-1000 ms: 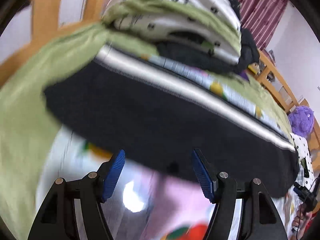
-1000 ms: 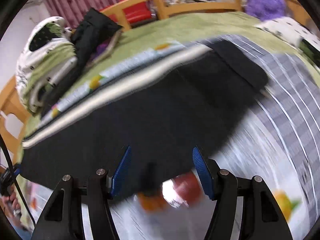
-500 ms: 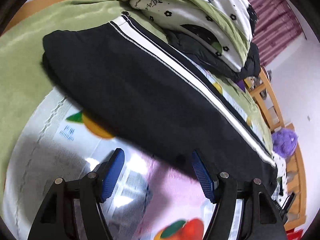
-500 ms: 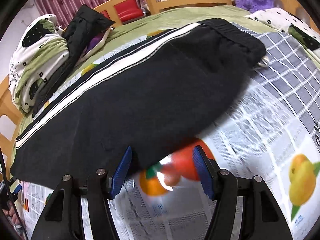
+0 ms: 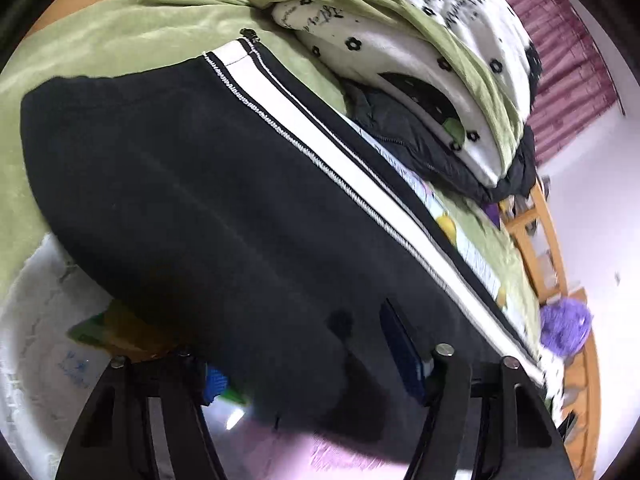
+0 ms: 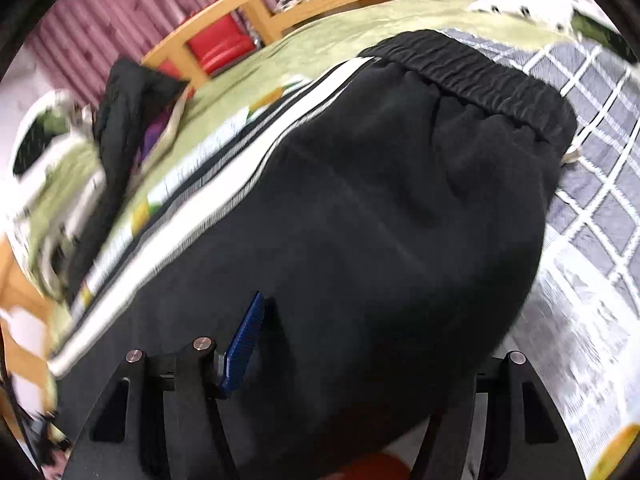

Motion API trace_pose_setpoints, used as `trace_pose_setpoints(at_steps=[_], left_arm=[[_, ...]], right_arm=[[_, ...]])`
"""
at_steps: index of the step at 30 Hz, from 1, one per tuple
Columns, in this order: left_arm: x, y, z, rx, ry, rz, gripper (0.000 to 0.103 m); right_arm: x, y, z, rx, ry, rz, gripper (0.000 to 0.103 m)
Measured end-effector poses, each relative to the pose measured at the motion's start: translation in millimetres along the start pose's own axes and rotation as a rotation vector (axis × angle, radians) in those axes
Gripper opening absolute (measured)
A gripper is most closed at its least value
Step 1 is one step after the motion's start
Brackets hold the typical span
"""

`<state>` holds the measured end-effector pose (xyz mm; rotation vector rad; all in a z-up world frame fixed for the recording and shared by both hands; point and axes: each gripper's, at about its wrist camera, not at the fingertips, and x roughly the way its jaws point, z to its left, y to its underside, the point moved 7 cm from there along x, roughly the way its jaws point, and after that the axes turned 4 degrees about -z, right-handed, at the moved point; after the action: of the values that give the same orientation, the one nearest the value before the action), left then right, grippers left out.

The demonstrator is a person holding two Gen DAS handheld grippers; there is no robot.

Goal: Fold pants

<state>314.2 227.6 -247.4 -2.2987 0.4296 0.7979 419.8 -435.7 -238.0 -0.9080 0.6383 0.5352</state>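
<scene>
With my left gripper (image 5: pixel 308 364) and right gripper (image 6: pixel 352 344) spread apart astride the black white-striped track pants (image 5: pixel 224 200), lower frame, I position both to pinch the near edge.

I count one pair of black pants (image 5: pixel 208 184), two grippers, left (image 5: pixel 308 360) and right (image 6: pixel 360 344), one purple plush toy (image 5: pixel 564 330), one red cushion (image 6: pixel 218 46).

Left gripper (image 5: pixel 308 356) spread wide; right gripper (image 6: pixel 352 344) likewise.

Bright, even light; fisheye-warped, motion-blurred edges.
</scene>
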Motion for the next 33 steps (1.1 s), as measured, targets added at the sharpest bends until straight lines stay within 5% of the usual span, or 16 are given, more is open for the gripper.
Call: trace_pose_setpoints(at_steps=[2, 3, 4, 6, 14, 19, 23, 25, 28, 33], left_arm=[[3, -3, 3, -0.044, -0.006, -0.004, 0.039], [6, -5, 5, -0.057, -0.021, 0.0, 0.03], [9, -5, 6, -0.05, -0.032, 0.015, 0.015], [2, -5, 4, -0.032, -0.034, 0.01, 0.011], [-94, 21, -25, 0.184, 0.01, -0.006, 0.01], [-147, 84, 6, 0.224, -0.009, 0.066, 0.01], [-157, 119, 28, 0.232, -0.055, 0.097, 0.011], [-153, 128, 40, 0.255, -0.115, 0.119, 0.02], [-162, 130, 56, 0.239, -0.204, 0.14, 0.045], [-200, 125, 59, 0.293, -0.25, 0.065, 0.055]], right_arm=[[4, -6, -6, 0.032, -0.014, -0.017, 0.055], [8, -6, -9, 0.039, -0.012, -0.006, 0.03], [9, -5, -9, 0.049, -0.031, 0.007, 0.021], [3, -4, -10, 0.06, -0.024, 0.019, 0.018], [-107, 16, -13, -0.047, -0.033, 0.009, 0.016], [-165, 70, -71, -0.092, -0.005, 0.079, 0.016], [-179, 99, -115, -0.012, -0.024, 0.083, 0.019], [-168, 110, -126, -0.003, 0.019, 0.106, 0.032], [-179, 119, -129, -0.055, 0.042, 0.1, 0.036], [-218, 129, -137, -0.218, 0.155, 0.071, 0.051]])
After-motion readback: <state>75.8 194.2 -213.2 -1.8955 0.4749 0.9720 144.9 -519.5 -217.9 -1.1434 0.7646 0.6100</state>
